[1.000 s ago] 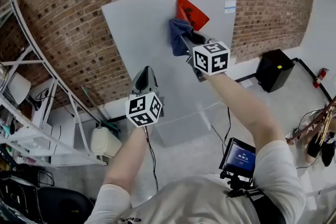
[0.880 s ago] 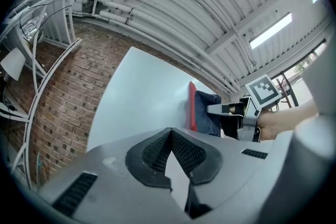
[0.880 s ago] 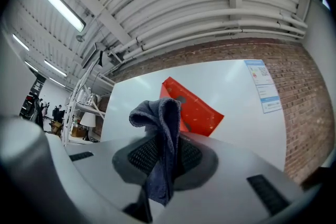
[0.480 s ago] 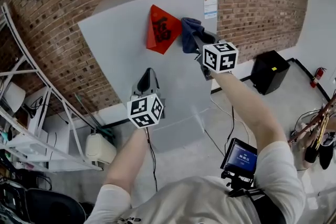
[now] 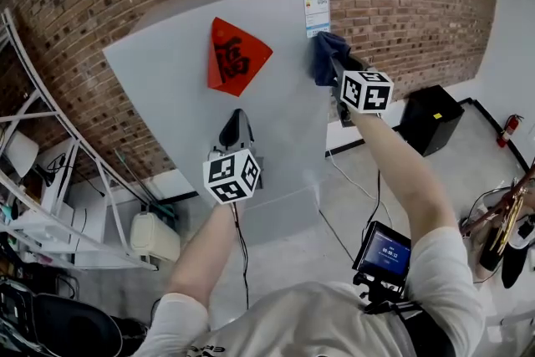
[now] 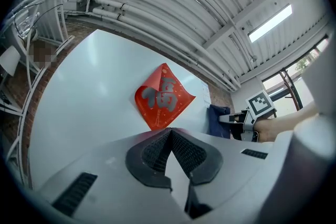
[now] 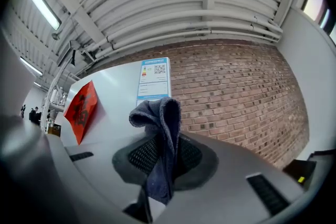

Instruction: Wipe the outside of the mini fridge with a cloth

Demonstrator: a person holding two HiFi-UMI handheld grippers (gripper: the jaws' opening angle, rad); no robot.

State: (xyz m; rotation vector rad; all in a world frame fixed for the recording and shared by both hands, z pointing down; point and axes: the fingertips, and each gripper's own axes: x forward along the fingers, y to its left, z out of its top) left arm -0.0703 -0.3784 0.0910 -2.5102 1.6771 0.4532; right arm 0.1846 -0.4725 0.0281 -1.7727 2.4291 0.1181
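While the right tongs (image 7: 160, 152) pinch the soft, limp cloth (image 7: 164, 128) by its bunched middle at one o'clock on the fridge (image 5: 167, 88), the left tongs (image 6: 169, 140) hang pressed together, empty.

The head view looks steeply down on the fridge (image 5: 167, 96); both gripper views face it closely, sharing its red sticker (image 5: 236, 56).

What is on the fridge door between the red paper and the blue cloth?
Nothing: in the head view, bare fridge door separates the red paper from the cloth; the label sits higher.
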